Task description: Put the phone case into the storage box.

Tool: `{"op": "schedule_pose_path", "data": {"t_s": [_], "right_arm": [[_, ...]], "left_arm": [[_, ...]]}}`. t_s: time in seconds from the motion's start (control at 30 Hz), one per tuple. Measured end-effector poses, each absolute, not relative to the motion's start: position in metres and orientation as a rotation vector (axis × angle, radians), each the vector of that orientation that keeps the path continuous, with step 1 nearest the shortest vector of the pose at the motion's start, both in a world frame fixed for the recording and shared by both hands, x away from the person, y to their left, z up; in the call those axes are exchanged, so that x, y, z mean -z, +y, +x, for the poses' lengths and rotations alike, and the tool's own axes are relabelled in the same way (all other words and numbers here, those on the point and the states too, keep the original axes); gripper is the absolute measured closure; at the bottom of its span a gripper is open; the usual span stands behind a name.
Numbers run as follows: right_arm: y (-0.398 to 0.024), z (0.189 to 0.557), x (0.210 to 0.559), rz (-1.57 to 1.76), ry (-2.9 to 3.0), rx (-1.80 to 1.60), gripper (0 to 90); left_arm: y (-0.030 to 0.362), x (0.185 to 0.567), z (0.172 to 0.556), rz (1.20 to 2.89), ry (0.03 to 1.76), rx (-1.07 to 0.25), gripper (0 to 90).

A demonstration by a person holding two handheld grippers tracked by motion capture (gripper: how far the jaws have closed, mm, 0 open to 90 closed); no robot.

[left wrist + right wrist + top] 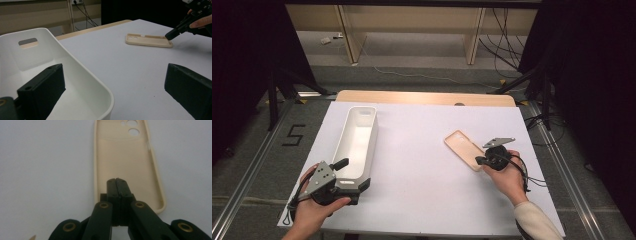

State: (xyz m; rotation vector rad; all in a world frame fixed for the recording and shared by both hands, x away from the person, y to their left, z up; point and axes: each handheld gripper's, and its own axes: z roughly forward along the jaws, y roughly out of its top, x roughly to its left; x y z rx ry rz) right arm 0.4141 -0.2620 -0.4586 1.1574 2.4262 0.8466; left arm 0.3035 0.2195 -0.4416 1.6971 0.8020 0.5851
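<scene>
The right gripper (117,180), jaws pressed together, rests over the near end of the phone case (465,149) lying on the table; the left gripper (112,97), wide open, straddles the white bin's (355,145) near wall, so lifting the case probably comes next.

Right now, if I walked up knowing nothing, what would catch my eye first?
Probably the long white bin on the left of the white-covered table, with the open left gripper straddling its near rim. Then the beige phone case lying open side up on the right, where the right gripper, jaws together, sits over its near end.
</scene>
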Motion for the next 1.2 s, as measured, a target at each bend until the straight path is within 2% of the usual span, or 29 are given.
{"op": "schedule_pose_path", "data": {"t_s": [1.2], "right_arm": [[-0.244,0.42,0.472,1.279,2.512,-0.872,90.0]], "left_arm": [[0.219,0.442,0.304,1.697,0.8,-0.579,2.5]]}}
